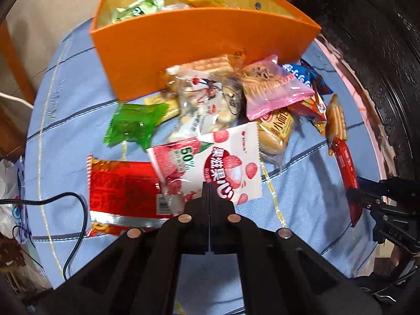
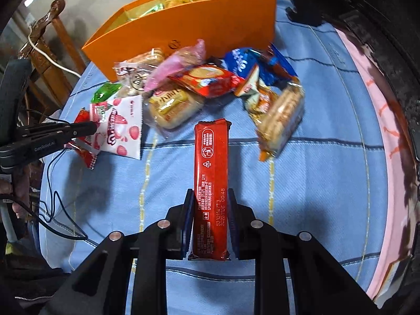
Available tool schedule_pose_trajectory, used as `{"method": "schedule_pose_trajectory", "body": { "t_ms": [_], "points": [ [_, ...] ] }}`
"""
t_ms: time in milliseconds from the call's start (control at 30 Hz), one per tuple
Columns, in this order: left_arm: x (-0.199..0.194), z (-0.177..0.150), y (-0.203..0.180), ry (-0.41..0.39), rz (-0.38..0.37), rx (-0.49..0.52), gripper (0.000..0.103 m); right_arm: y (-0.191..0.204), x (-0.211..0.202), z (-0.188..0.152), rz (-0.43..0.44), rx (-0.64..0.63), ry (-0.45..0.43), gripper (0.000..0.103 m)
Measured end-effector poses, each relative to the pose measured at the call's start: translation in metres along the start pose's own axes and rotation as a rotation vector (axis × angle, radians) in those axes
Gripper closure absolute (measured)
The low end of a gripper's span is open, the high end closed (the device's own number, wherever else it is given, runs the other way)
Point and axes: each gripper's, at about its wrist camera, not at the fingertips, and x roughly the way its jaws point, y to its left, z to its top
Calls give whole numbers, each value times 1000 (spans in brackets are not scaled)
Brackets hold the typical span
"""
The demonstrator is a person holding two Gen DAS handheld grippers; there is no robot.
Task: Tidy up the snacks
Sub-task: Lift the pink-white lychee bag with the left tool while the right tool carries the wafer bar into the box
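Our right gripper (image 2: pixel 210 197) squeezed the long red bar (image 2: pixel 210 173); our left gripper (image 1: pixel 209 187) pinched the lychee bag (image 1: pixel 210 168) (orange box (image 1: pixel 199 50) behind).

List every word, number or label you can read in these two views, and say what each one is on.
"50%": white and pink lychee packet, which also carries large Chinese characters.
"GenRobot.AI": side of the left hand-held gripper.
"53101147T3", "20251106 00:48": long red bar wrapper held in the right hand-held gripper.
Other print on the bar, the yellow bun packet and the blue packet: too small or blurred.

"50%" on lychee packet (image 1: pixel 207 168); "GenRobot.AI" on left hand-held gripper (image 2: pixel 93 128)
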Motion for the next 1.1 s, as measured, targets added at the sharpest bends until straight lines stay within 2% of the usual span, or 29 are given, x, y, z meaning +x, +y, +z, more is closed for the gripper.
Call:
{"method": "schedule_pose_trajectory", "body": {
  "t_ms": [67, 100, 133, 167, 200, 233, 267, 300, 433, 467, 567, 600, 633, 667, 700, 767, 900, 1000, 1100],
  "points": [
    [-1, 4, 5, 1, -7, 19, 101, 2, 1, 0, 6, -9, 6, 79],
    [4, 3, 4, 8, 7, 48, 75, 3, 0, 0, 8, -12, 8, 79],
    [10, 12, 2, 15, 38, 77, 52, 5, 0, -1, 11, -15, 10, 79],
    [13, 15, -3, -17, 129, 116, 21, 6, 0, -1, 13, -18, 12, 79],
    [16, 20, -8, -56, 179, 139, 15, 7, -1, -2, 14, -19, 13, 79],
    [18, 26, -10, -85, 216, 168, 15, 7, -2, -3, 15, -18, 11, 79],
    [21, 31, -8, -78, 228, 172, 11, 5, -3, -4, 19, -14, 11, 79],
    [28, 37, -4, -46, 219, 151, 7, 4, -4, -5, 21, -9, 13, 79],
    [62, 46, 5, 81, 136, 60, 6, -4, 1, -8, 24, 26, 29, 79],
    [66, 46, 1, 85, 141, 63, 4, -5, 2, -8, 25, 31, 32, 79],
    [75, 44, -17, 102, 138, 93, 5, -2, 5, -6, 27, 19, 35, 79],
    [77, 42, -20, 107, 149, 88, 21, 0, 6, -4, 27, 15, 35, 79],
    [75, 41, -20, 101, 169, 85, 28, 2, 6, -3, 27, 11, 35, 79],
    [72, 42, -21, 100, 134, 73, 69, 3, 6, -2, 31, 6, 35, 79],
    [67, 41, -19, 127, 72, 37, 74, 5, 6, -1, 31, 2, 34, 79],
    [47, 36, -20, 89, 129, 38, 79, 6, 6, 1, 29, -1, 34, 79],
    [4, 22, -6, 9, 27, -52, 86, 8, 2, 4, 41, -8, 20, 79],
    [-19, 15, 7, -25, -10, -117, 91, 15, -6, 10, 61, -30, -10, 79],
    [-41, 18, 15, -67, -28, -139, 91, 23, -20, 20, 65, -63, -57, 79]
  ]
}}
